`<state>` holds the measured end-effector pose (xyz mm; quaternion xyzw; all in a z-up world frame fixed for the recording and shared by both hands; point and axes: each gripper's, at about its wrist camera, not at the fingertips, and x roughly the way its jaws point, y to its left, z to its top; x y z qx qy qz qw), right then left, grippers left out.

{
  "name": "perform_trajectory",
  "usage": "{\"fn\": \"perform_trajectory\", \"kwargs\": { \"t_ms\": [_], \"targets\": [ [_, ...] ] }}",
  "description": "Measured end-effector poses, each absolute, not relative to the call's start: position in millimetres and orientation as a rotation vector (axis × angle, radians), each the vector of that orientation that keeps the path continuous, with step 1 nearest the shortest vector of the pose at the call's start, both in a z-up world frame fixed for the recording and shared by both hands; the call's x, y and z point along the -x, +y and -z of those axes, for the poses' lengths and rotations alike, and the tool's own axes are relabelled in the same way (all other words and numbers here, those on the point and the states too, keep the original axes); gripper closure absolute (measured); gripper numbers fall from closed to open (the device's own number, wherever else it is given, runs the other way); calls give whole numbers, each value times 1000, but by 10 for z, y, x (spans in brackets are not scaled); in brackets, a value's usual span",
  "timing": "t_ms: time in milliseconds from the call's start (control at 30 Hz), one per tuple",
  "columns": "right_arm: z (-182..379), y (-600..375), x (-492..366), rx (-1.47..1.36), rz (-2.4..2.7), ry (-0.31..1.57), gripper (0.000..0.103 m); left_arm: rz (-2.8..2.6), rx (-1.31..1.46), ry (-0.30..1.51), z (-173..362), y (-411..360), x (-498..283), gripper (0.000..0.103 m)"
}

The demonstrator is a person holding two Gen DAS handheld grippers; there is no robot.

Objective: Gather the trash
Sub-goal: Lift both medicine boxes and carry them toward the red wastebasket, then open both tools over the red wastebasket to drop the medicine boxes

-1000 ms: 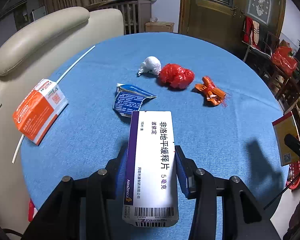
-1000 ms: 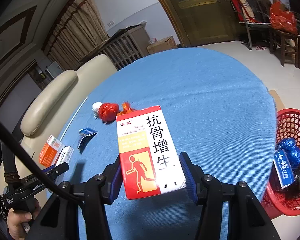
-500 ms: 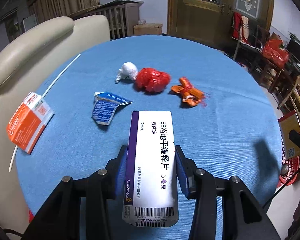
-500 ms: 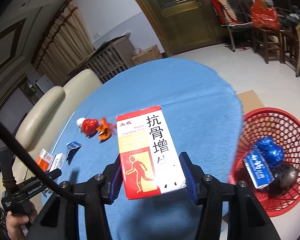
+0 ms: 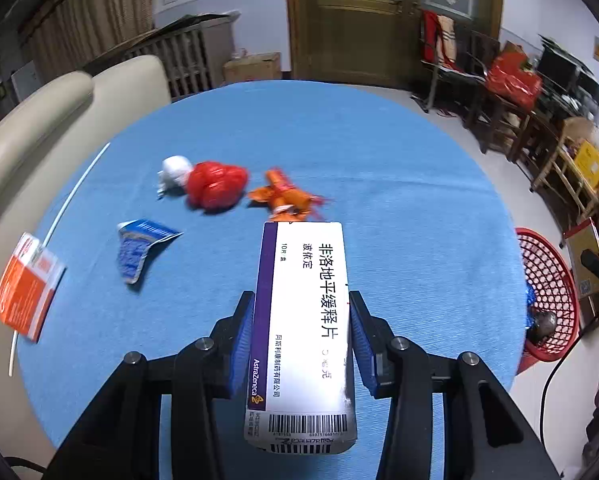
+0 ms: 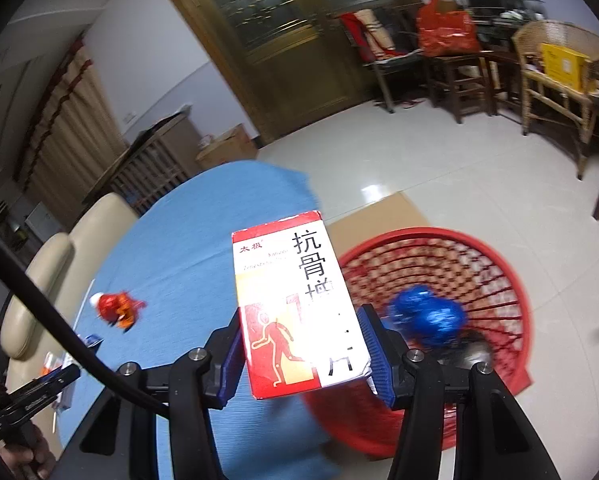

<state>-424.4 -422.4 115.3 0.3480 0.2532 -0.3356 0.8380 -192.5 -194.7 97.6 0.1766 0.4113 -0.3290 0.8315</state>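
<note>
Dim indoor light, fisheye bending and dark corners, motion blur, glare on the red-and-white box [image 6: 299, 304].

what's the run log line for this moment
left gripper: holds white medicine box | right gripper: holds red medicine box near red basket

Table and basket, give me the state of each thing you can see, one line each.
left gripper: shut on white medicine box
right gripper: shut on red medicine box
red basket: upright, holding blue wrapper
orange box: lying at table edge
blue packet: torn open
</note>
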Motion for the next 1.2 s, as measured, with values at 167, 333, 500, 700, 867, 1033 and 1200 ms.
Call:
{"fn": "perform_trajectory", "kwargs": {
  "t_ms": [167,333,500,700,867,1033,1200],
  "targets": [
    [-1078,-4437,4524,-744,770,540,47,733,-415,870,-982,-2184,2088,56],
    [-1015,-4543,4613,-748,796,552,47,762,-444,865,-980,-2366,2239,56],
    [-935,-4648,4649,-759,808,561,47,788,-470,862,-975,-2521,2384,56],
    [-879,-4764,4623,-747,816,581,47,817,-492,855,-988,-2662,2530,56],
    [-872,-4834,4592,-750,821,586,47,841,-503,847,-1005,-2739,2634,56],
    [-831,-4913,4515,-763,822,617,27,867,-523,845,-1006,-2863,2734,56],
    [-771,-4948,4574,-794,848,609,22,898,-538,839,-1014,-2988,2830,56]
  ]
}}
